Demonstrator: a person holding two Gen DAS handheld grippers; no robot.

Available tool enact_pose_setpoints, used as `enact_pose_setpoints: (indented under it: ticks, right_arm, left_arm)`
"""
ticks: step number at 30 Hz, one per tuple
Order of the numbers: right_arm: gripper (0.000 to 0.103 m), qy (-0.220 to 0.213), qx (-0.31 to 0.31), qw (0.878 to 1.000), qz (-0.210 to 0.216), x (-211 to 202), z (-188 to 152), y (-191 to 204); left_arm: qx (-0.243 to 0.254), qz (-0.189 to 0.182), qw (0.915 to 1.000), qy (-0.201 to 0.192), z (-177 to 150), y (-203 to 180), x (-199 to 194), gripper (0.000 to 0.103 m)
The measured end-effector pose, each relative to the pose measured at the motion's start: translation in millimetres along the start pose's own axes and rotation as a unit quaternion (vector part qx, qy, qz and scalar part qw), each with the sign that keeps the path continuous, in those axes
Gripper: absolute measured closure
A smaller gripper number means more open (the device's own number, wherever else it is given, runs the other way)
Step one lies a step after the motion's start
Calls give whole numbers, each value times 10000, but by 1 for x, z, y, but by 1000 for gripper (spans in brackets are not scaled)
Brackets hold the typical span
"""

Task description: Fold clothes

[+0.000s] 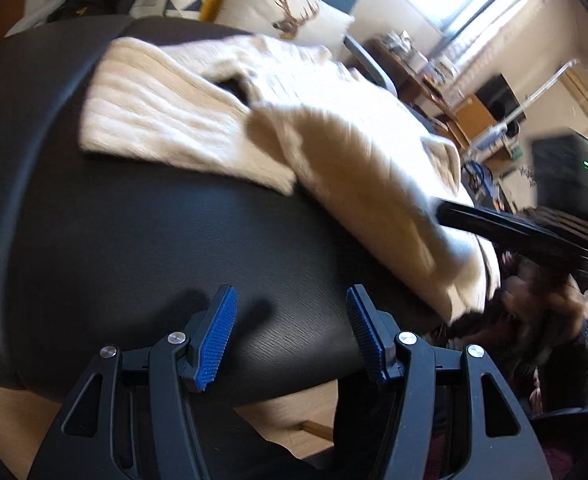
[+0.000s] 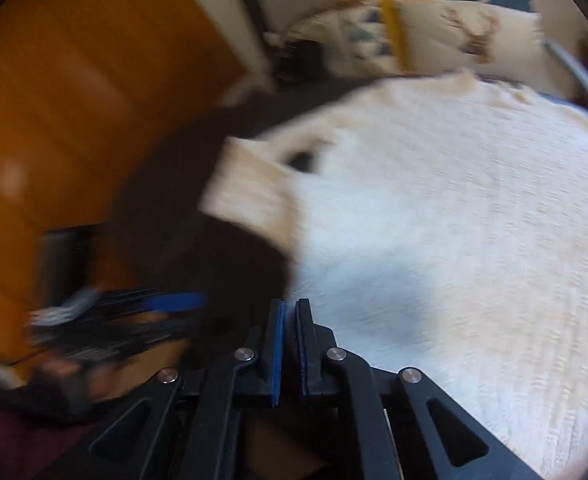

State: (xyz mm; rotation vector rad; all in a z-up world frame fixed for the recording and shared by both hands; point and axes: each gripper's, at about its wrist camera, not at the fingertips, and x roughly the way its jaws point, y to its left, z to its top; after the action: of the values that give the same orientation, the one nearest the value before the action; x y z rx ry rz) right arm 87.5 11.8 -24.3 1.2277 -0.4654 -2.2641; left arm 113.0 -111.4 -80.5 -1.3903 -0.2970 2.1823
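Cream knit sweater (image 1: 221, 120) lies on the black table (image 1: 113, 240), spread from 11 to 3 o'clock. Left gripper (image 1: 291, 320) half open, empty, over bare tabletop at 6 o'clock. Right gripper (image 2: 289, 344) closed, empty, at sweater's near edge. No legible writing.

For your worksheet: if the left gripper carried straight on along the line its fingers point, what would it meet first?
Most likely the bare black table top just ahead of the open left gripper; the cream sweater lies further along, though depth is hard to judge here.
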Motion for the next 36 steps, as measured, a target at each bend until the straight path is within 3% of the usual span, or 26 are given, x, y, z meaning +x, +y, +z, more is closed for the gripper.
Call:
enact_pose_setpoints:
  ticks: [3,4,8,11,13,16,20,22,24,27,30,31,33,36]
  right_arm:
    - [90,-176,321,9979,541,-30,-10,-4]
    - [76,-259,432,9985,211,-35,-16,-10]
    - [76,67,888,9931,-762,-18,-38,-40]
    - [76,37,1063,9903,-892,-6,-45,-51]
    - [76,-78,1127,9902,-817,-3,-42,-55]
    - [76,-148,1162,9902,-754,4,-38,-61]
    - [76,-240,1356,9874,-784,8,-30,-71]
    - [76,-325,1489,9850,-804,8,-27,-77]
    - [76,-390,1626,9821,-862,5,-27,-83]
    - [76,-482,1900,9758,-973,-4,-30,-92]
    - [76,-475,2079,9710,-1085,-7,-32,-100]
    - [76,-472,2110,9697,-1133,-7,-32,-101]
    - [76,-468,2122,9685,-1214,-6,-30,-100]
    - [76,-456,2054,9688,-1312,-5,-27,-96]
  left_arm:
    - [33,191,9996,-222,20,11,-2,40]
    - [128,310,9990,-284,28,12,-2,39]
    - [667,532,9954,-445,62,7,-2,39]
    - [763,615,9945,-376,92,11,3,35]
    - [899,911,9914,-265,109,14,13,35]
    - [1436,1282,9813,-37,118,14,25,35]
    - [2303,1917,9531,419,117,4,59,34]
    - [2483,1887,9459,889,114,8,82,34]
    - [2519,1967,9432,904,111,10,93,28]
    - [2394,1815,9510,729,110,15,90,28]
    - [2215,1603,9608,466,105,23,80,59]
    - [2046,1555,9657,368,105,28,75,85]
    - [1552,1358,9783,217,107,42,65,88]
    - [908,1229,9882,-68,106,66,53,91]
